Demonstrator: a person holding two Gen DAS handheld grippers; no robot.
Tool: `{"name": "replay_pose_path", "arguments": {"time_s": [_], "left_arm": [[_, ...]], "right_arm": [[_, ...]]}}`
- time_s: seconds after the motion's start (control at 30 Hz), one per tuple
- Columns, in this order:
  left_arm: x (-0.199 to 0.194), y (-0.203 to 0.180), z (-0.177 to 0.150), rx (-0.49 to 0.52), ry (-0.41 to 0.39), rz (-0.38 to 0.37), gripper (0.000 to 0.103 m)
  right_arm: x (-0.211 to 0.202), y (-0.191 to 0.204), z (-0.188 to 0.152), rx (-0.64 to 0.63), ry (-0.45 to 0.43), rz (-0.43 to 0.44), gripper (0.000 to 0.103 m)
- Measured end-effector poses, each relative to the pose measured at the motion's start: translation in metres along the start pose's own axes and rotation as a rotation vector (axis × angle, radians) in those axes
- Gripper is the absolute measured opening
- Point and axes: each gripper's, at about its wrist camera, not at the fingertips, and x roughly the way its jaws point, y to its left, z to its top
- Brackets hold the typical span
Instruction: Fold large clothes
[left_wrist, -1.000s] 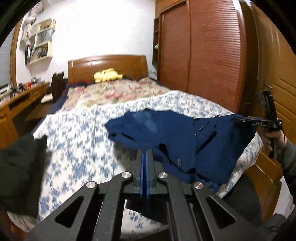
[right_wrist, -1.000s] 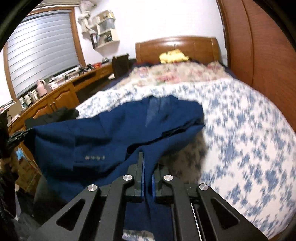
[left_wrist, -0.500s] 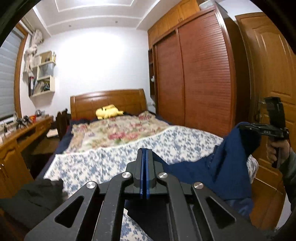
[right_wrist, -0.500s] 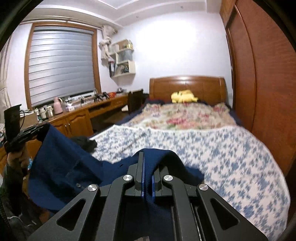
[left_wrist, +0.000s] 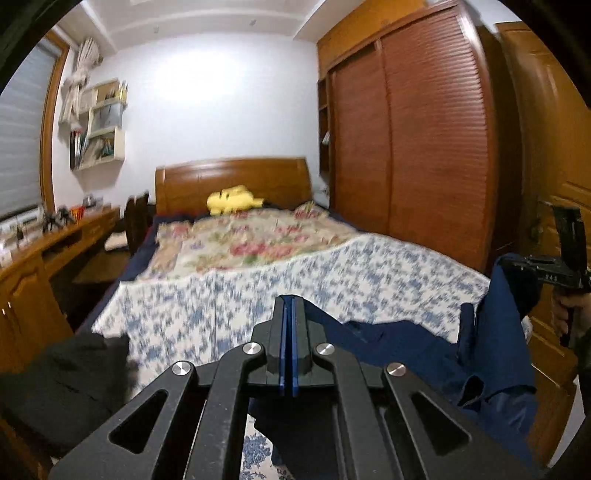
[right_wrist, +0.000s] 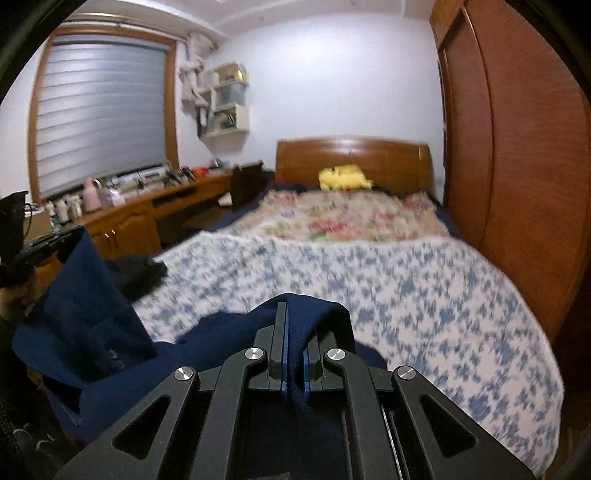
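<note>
The navy jacket (right_wrist: 96, 317) hangs slung between the two tools at the foot of the bed (right_wrist: 406, 295), its long axis running across from one tool to the other, the sagging middle low near the mattress edge and neither end resting flat; the left tool (left_wrist: 288, 347) has its blue-lined fingers pressed together on a thin edge of the cloth, which spreads away to its right, and the right tool (right_wrist: 293, 354) is clamped on a thicker bunch of the same cloth, the fold humped up over its fingertips; each tool sits at its own end, so neither is nearer, and the bed lies straight ahead of both (I judge the coming move to be a forward carry to lay the garment out flat on the quilt). The cloth looks like a dense woven suiting, matte and deep blue, with small buttons faintly visible on a hanging panel in the right wrist view; it drapes in heavy soft folds and should slump rather than hold a crease. The quilt is blue-and-white floral cotton, blurred here; a pink floral cover (left_wrist: 251, 240) lies beyond it; a dark garment (left_wrist: 70, 380) is heaped at the bed's left corner.
</note>
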Motion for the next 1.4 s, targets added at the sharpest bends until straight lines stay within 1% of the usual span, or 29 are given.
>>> {"name": "replay_pose_path", "arguments": {"time_s": [0.13, 0.17, 0.23, 0.33, 0.37, 0.43, 0.53, 0.6, 0.7, 0.83, 0.87, 0.9, 0.93, 1.0, 1.03, 1.1, 1.17, 1.23, 1.27, 1.3, 1.37, 1.4], "left_arm": [[0.038, 0.006, -0.025, -0.023, 0.047, 0.035, 0.002], [0.052, 0.011, -0.034, -0.04, 0.064, 0.041, 0.002], [0.065, 0.013, -0.04, -0.068, 0.084, 0.041, 0.002], [0.089, 0.021, -0.049, -0.095, 0.119, 0.05, 0.002], [0.095, 0.023, -0.049, -0.102, 0.125, 0.05, 0.002], [0.105, 0.025, -0.044, -0.115, 0.129, 0.048, 0.002], [0.114, 0.025, -0.037, -0.109, 0.118, 0.059, 0.002], [0.118, 0.025, -0.035, -0.119, 0.105, 0.063, 0.002], [0.125, 0.025, -0.039, -0.128, 0.118, 0.046, 0.002], [0.132, 0.022, -0.044, -0.096, 0.138, 0.061, 0.003], [0.132, 0.021, -0.046, -0.089, 0.141, 0.062, 0.005], [0.133, 0.021, -0.046, -0.085, 0.142, 0.062, 0.006], [0.133, 0.021, -0.047, -0.076, 0.142, 0.063, 0.008], [0.131, 0.019, -0.05, -0.065, 0.14, 0.067, 0.022], [0.13, 0.02, -0.05, -0.068, 0.138, 0.058, 0.024], [0.128, 0.021, -0.051, -0.079, 0.14, 0.03, 0.033], [0.123, 0.018, -0.052, -0.073, 0.137, 0.013, 0.034], [0.12, 0.017, -0.055, -0.071, 0.137, -0.008, 0.038], [0.118, 0.016, -0.057, -0.074, 0.139, -0.021, 0.044], [0.116, 0.015, -0.06, -0.076, 0.141, -0.033, 0.055], [0.112, 0.015, -0.065, -0.083, 0.142, -0.047, 0.067], [0.112, 0.015, -0.066, -0.084, 0.143, -0.05, 0.07]], "right_arm": [[0.057, -0.013, -0.031, 0.02, 0.075, -0.036, 0.005], [0.073, -0.016, -0.04, 0.028, 0.096, -0.041, 0.005], [0.101, -0.021, -0.057, 0.044, 0.135, -0.051, 0.005], [0.136, -0.027, -0.067, 0.055, 0.161, -0.092, 0.005], [0.146, -0.029, -0.059, 0.068, 0.156, -0.109, 0.005], [0.157, -0.039, -0.047, 0.117, 0.108, -0.154, 0.005], [0.167, -0.044, -0.034, 0.145, 0.064, -0.168, 0.005], [0.18, -0.042, -0.032, 0.119, 0.08, -0.18, 0.005], [0.214, -0.04, -0.04, 0.072, 0.135, -0.196, 0.005], [0.239, -0.036, -0.047, 0.026, 0.2, -0.226, 0.005], [0.25, -0.045, -0.043, 0.026, 0.211, -0.228, 0.006], [0.253, -0.044, -0.042, 0.028, 0.219, -0.228, 0.007], [0.254, -0.042, -0.043, 0.032, 0.225, -0.228, 0.008], [0.252, -0.043, -0.041, 0.037, 0.231, -0.231, 0.009], [0.252, -0.044, -0.039, 0.039, 0.234, -0.235, 0.011], [0.246, -0.04, -0.038, 0.037, 0.231, -0.255, 0.024], [0.239, -0.037, -0.033, 0.033, 0.213, -0.262, 0.049], [0.231, -0.032, -0.028, 0.027, 0.189, -0.26, 0.057], [0.226, -0.028, -0.026, 0.018, 0.182, -0.255, 0.058], [0.223, -0.024, -0.024, 0.009, 0.178, -0.249, 0.059], [0.217, -0.013, -0.023, -0.01, 0.179, -0.212, 0.06], [0.215, -0.005, -0.023, -0.022, 0.186, -0.188, 0.06]]}}
